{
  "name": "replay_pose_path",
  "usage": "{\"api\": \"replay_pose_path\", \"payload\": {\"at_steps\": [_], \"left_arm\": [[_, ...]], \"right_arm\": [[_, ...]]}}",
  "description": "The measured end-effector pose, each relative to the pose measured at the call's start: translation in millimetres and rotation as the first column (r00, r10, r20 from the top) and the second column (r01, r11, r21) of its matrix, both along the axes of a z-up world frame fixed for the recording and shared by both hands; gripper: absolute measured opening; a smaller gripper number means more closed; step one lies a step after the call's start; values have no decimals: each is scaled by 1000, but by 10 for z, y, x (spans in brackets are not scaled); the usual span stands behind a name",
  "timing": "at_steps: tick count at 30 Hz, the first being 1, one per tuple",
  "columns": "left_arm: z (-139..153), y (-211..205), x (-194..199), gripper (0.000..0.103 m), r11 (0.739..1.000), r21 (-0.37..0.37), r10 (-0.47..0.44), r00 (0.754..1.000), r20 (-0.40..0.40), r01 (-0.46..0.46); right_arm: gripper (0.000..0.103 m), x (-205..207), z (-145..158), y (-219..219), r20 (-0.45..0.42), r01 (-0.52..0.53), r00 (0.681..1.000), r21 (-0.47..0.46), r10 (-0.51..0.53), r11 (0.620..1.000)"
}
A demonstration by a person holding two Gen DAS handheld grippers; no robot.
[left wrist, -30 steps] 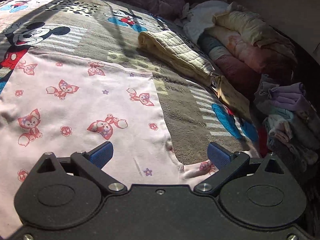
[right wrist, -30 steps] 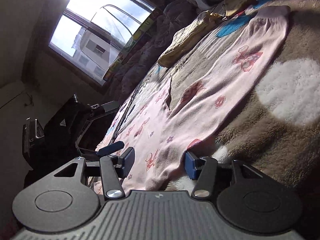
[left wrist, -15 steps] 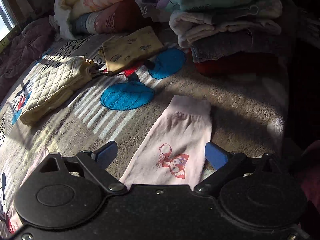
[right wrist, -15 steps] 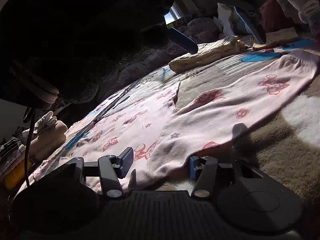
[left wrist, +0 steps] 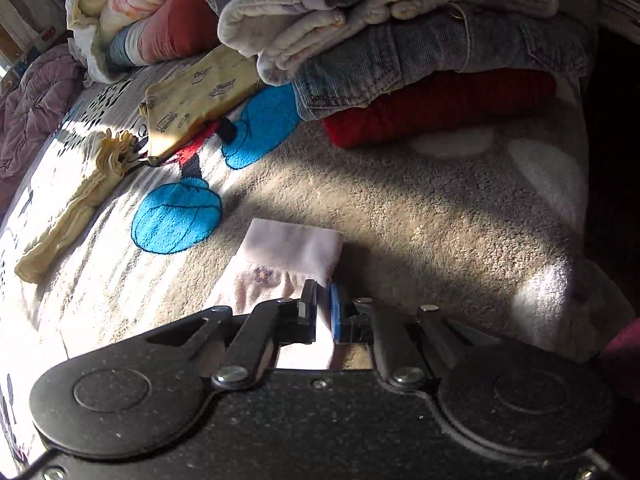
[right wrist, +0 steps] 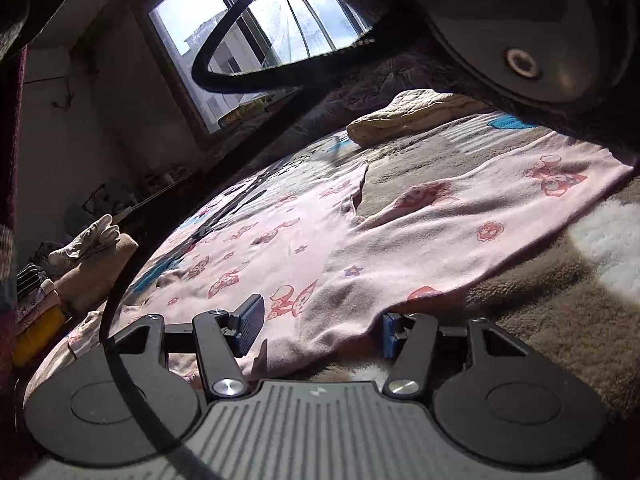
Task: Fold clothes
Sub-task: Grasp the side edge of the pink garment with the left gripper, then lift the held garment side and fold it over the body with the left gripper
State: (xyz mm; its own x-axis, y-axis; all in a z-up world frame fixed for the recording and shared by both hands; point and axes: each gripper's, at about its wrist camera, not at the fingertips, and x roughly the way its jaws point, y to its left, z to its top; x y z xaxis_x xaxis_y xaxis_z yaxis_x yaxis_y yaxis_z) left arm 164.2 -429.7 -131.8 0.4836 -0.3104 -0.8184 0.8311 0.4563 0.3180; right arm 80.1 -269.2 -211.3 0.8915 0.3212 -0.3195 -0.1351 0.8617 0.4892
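Pink pyjama trousers with a fox print [right wrist: 400,240] lie spread flat on the plush blanket. In the left wrist view my left gripper [left wrist: 324,300] is shut on the cuff end of one pink leg [left wrist: 292,252], at its right edge. In the right wrist view my right gripper [right wrist: 320,320] is open, its fingers straddling the near edge of the pink fabric at the waist end. The body of the left gripper [right wrist: 520,20] looms dark at the top right of that view, over the leg's far end.
A stack of folded clothes [left wrist: 420,40] with jeans and a red knit stands just beyond the cuff. A yellow quilted garment [left wrist: 80,188] and a yellow printed piece [left wrist: 192,108] lie to the left. A window [right wrist: 256,28] is behind the bed. A cable [right wrist: 132,280] crosses the right view.
My left gripper swung from the trouser crotch to the leg cuff, came down on it and closed. My right gripper stayed open at the waist edge.
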Motion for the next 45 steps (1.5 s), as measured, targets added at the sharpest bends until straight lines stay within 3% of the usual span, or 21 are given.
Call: {"api": "replay_pose_path", "payload": {"at_steps": [3, 6, 10, 12, 16, 18, 24, 28, 31, 37, 40, 45], "left_arm": [[312, 249, 69, 4, 995, -91, 39, 999, 12, -37], [738, 666, 186, 4, 966, -236, 108, 994, 3, -104], [1285, 1381, 286, 4, 894, -400, 216, 976, -11, -202], [1534, 1793, 314, 4, 843, -475, 274, 962, -23, -251], [1830, 2511, 314, 4, 752, -577, 367, 930, -37, -320], [1885, 2757, 303, 4, 724, -598, 402, 915, -42, -345], [1954, 3448, 207, 4, 643, -645, 477, 875, -85, -413], [1923, 3701, 64, 4, 631, -651, 499, 864, -75, -421], [1847, 3976, 2, 4, 607, -655, 534, 841, -82, -450], [1654, 4501, -67, 4, 532, -667, 604, 786, -131, -521], [1519, 4706, -114, 4, 510, -663, 637, 758, -137, -548], [1125, 5100, -153, 4, 449, -638, 692, 695, -195, -625]], "right_arm": [[57, -4, 12, 9, -4, -2, 1000, -8, 2, 1000], [57, -17, 35, 33, -8, -1, 1000, -30, 1, 1000], [58, -27, 55, 66, -12, 5, 1000, -55, -5, 998], [58, -27, 65, 87, -14, 8, 1000, -69, -9, 998], [56, -18, 88, 123, -24, 11, 1000, -97, -13, 995], [54, -6, 99, 163, -24, 13, 1000, -123, -16, 992], [54, -44, 133, 389, -1, -2, 1000, -272, 2, 962], [53, -81, 140, 488, 11, -9, 1000, -360, 14, 933], [54, -116, 142, 543, 26, -15, 999, -412, 28, 911], [53, -218, 161, 691, 68, -24, 995, -534, 71, 845], [53, -240, 162, 722, 76, -25, 994, -561, 81, 828], [53, -253, 165, 713, 75, -27, 994, -563, 83, 826]]}}
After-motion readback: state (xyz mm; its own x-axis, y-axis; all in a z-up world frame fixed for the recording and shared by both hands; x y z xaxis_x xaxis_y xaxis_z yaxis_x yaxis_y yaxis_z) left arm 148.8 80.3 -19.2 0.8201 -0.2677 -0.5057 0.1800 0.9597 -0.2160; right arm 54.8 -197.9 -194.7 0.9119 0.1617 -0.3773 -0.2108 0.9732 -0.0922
